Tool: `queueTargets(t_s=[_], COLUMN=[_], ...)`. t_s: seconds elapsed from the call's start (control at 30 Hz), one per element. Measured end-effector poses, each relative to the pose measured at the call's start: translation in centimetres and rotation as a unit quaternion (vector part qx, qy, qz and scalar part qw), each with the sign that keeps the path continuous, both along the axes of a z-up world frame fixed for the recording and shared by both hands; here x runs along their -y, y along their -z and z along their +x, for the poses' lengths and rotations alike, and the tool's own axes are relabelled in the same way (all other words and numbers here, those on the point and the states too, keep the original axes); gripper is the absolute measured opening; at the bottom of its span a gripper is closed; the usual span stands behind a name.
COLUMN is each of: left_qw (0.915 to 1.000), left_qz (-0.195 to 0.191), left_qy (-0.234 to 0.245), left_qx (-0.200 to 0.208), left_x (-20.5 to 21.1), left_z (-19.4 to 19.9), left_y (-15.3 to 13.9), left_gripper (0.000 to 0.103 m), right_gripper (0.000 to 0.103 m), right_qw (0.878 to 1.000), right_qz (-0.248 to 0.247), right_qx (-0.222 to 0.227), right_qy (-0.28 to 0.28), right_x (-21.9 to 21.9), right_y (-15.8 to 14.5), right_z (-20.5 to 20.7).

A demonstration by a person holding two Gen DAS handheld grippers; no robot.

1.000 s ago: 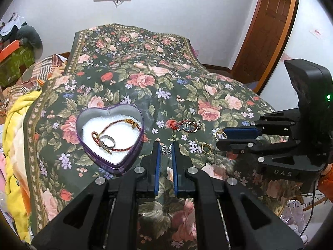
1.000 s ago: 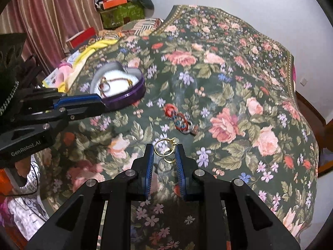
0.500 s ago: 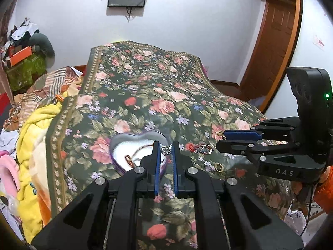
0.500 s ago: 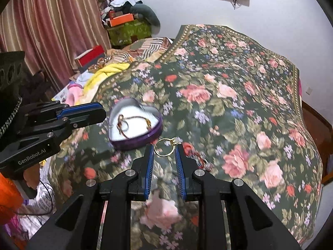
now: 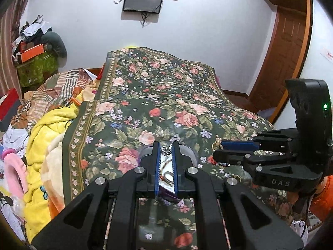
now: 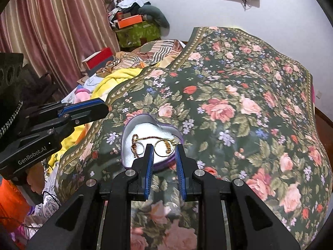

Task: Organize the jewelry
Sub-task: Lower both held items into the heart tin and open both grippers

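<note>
- Both grippers have risen and swung over the heart tin (image 6: 177, 132) — right gripper (image 6: 164, 150) clamps a gold ring (image 6: 164, 148) above its lining;
- left gripper (image 5: 165, 151) pinches a silver charm (image 5: 165, 150) at its tips, tin just beyond — release likely next.

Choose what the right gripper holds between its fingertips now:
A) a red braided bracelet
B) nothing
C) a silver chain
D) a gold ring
D: in the right wrist view the right gripper pinches a gold ring above the heart-shaped tin.
</note>
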State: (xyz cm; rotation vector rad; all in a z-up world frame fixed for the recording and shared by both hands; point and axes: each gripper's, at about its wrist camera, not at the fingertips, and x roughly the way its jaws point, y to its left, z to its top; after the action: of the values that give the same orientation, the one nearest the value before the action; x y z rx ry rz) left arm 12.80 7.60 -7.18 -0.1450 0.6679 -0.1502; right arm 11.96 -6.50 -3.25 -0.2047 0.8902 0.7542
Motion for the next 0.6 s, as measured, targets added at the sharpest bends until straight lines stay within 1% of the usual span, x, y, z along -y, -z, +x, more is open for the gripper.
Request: queueTargets(t_s=[0.23, 0.6], left_qw=[0.9999, 0.9995], left_qz=[-0.009, -0.017], left_qy=[0.001, 0.018], left_qx=[-0.01, -0.022], left_x=[-1.0, -0.4], left_z=[0.9, 3.0], left_y=[0.9, 2.5], left_gripper=[0.009, 0.009], right_gripper=[0.019, 0.019], right_qw=[1.0, 0.999], right_qz=[-0.007, -0.027], right_qx=[-0.011, -0.022], right_qy=[-0.016, -0.025], right_x=[-2.0, -3.2], right_y=[1.1, 2.9], right_z=[0.6, 1.3])
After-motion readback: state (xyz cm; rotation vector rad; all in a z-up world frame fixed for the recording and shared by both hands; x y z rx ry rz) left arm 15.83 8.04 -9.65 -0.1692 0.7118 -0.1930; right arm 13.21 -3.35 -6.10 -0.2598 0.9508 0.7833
